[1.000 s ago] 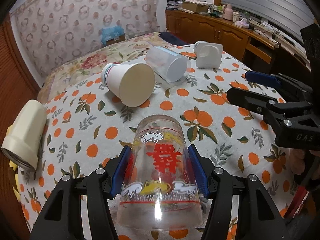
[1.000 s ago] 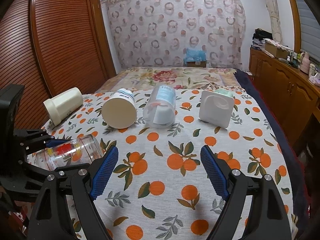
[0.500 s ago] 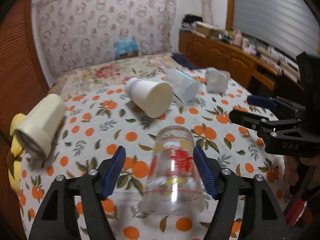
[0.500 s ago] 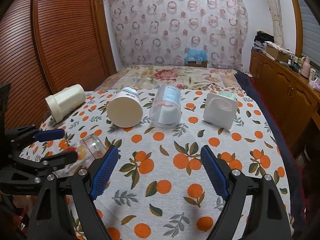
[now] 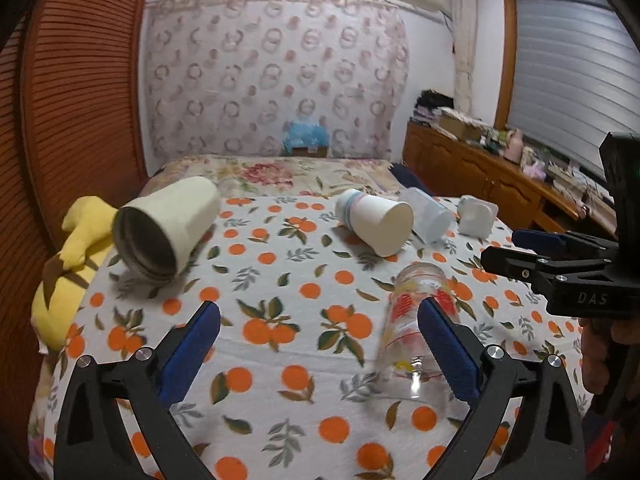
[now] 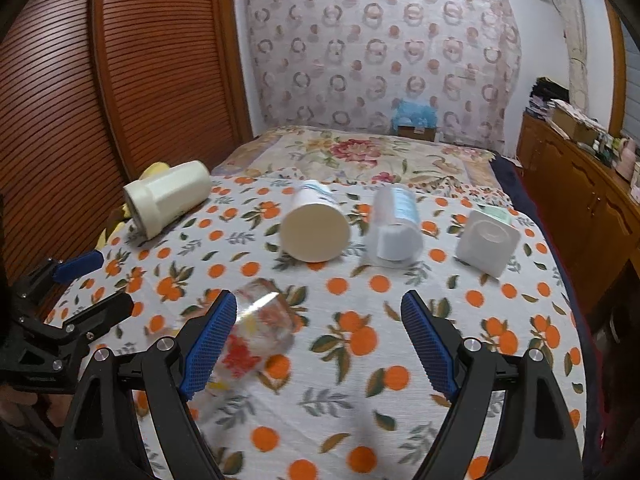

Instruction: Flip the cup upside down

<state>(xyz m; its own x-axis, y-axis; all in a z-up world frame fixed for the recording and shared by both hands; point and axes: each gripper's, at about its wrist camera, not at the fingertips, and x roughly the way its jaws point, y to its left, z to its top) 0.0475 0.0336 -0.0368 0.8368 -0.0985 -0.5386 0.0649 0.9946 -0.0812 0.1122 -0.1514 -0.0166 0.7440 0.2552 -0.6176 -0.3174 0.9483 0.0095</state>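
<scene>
- Nearest the lens, at the bottom of both wrist views, the left gripper [image 5: 320, 348] and right gripper [image 6: 316, 340] stand with jaws spread wide, holding nothing.
- Lower right of the left view: the glass cup [image 5: 416, 332] stands mouth-down on the tablecloth [image 5: 280, 264], empty — partly behind one blue pad, so a careless sweep could topple it (contact unclear).
- Farther up, a cream tumbler [image 5: 168, 228], paper cup [image 5: 376, 226] and clear plastic cup [image 5: 428, 220] lie sideways; nothing shows inside — a nudge could roll them.

Black gripper [image 5: 320, 354] frames, blue ribbed pads [image 5: 190, 350], silver screws, "DAS" mark.
</scene>
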